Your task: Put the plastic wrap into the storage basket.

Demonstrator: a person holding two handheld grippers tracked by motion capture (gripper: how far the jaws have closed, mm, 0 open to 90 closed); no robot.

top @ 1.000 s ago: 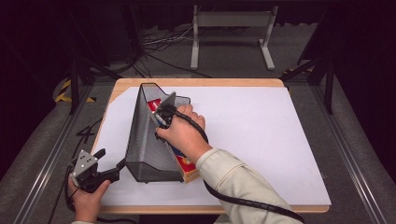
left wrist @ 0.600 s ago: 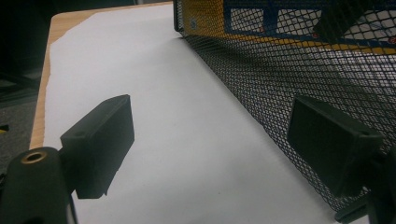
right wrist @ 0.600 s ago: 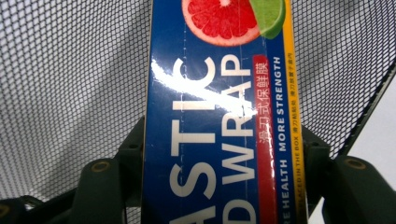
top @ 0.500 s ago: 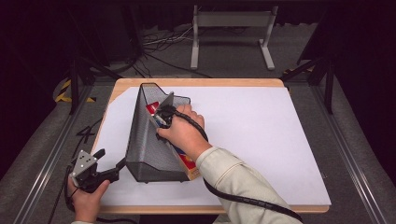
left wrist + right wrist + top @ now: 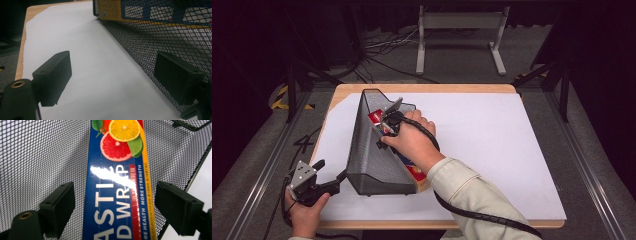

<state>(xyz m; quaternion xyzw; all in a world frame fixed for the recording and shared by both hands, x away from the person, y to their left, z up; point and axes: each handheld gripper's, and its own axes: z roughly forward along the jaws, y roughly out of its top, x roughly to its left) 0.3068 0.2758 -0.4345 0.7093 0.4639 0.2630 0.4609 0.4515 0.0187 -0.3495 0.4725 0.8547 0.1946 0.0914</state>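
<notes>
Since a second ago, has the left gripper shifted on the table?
No. In the high view the left gripper sits at the same spot by the near left corner of the mesh basket, jaws open beside its wall.

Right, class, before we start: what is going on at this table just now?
A person works with a hand-held gripper in each hand. The right hand-held gripper reaches into a black mesh file holder lying on the white table cover. Its jaws have just been opening and now stand apart on either side of a plastic wrap box inside the holder, so the box looks released. The left hand-held gripper waits open at the holder's near corner, one jaw beside the mesh.
</notes>
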